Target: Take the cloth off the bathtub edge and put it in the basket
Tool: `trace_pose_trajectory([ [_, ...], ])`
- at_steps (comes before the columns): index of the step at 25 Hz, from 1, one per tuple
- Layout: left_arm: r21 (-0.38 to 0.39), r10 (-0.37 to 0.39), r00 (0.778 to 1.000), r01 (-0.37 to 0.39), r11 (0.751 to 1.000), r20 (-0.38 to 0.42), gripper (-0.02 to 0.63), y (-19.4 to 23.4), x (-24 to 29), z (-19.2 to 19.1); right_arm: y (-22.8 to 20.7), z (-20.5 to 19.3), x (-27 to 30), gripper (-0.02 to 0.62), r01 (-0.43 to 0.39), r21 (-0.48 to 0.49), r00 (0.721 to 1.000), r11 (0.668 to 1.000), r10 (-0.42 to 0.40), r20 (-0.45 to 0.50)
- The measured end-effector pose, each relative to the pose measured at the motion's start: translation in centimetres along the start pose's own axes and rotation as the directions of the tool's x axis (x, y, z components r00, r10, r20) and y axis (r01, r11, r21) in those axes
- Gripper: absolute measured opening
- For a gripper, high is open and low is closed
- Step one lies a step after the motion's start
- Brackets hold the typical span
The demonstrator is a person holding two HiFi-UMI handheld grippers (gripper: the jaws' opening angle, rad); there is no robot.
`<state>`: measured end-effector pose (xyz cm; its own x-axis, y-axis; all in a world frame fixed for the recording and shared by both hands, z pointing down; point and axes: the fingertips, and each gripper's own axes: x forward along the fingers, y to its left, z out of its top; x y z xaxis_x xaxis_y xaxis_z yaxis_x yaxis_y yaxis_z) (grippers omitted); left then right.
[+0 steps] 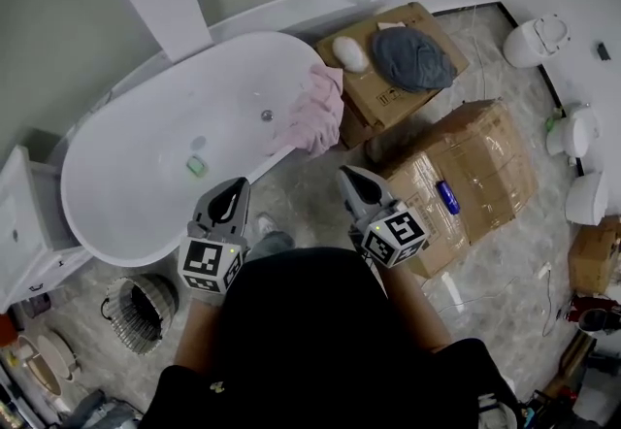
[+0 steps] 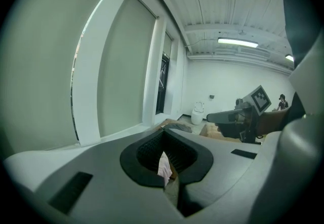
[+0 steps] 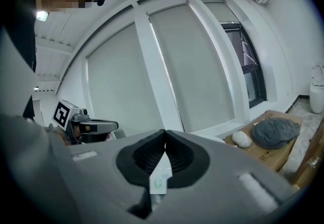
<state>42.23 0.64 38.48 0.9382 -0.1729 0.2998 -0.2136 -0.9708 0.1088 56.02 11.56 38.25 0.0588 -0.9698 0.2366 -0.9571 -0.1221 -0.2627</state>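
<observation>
Ahead of both claws, the pink cloth hangs draped over the rim of the bathtub, at the end next to the cardboard boxes. One part of it falls inside the tub and the other down the outer wall. Neither claw touches it.

The left gripper has its jaws closed together at the tips with nothing held. It sits over the tub's near rim, short of the cloth and to its left. In the left gripper view the cloth shows small and far off through the slit below the jaw tips.

The right gripper is also closed and empty. It is above the floor beside the nearest box, just below the cloth's hanging end.

The basket stands on the floor by the tub's near side, well apart from the cloth.
</observation>
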Motion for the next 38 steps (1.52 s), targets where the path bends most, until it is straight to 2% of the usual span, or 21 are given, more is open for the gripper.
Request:
trace_pose_trajectory([
  [9,-0.037,-0.012,1.000,0.012,0.999,-0.005,0.014,8.1,-0.6,-0.4,3.8,0.0,8.0,-0.003,-0.011,-0.020,0.999,1.000,0.010,-0.047],
  [20,-0.078,-0.007,1.000,0.006,0.997,-0.015,0.014,10.7,0.5,-1.1,3.6,0.3,11.0,-0.002,-0.012,-0.034,0.996,0.999,0.008,-0.094],
  [29,-0.085,0.006,0.999,-0.009,0.996,-0.032,0.014,10.9,4.2,-0.3,-0.5,0.5,13.2,-0.003,-0.032,-0.017,0.992,0.999,0.029,-0.123],
  [38,-0.094,0.062,0.993,-0.072,0.993,-0.105,0.014,11.5,8.3,-0.4,-6.5,-1.5,16.7,-0.002,-0.061,-0.006,0.977,0.998,0.059,-0.205],
])
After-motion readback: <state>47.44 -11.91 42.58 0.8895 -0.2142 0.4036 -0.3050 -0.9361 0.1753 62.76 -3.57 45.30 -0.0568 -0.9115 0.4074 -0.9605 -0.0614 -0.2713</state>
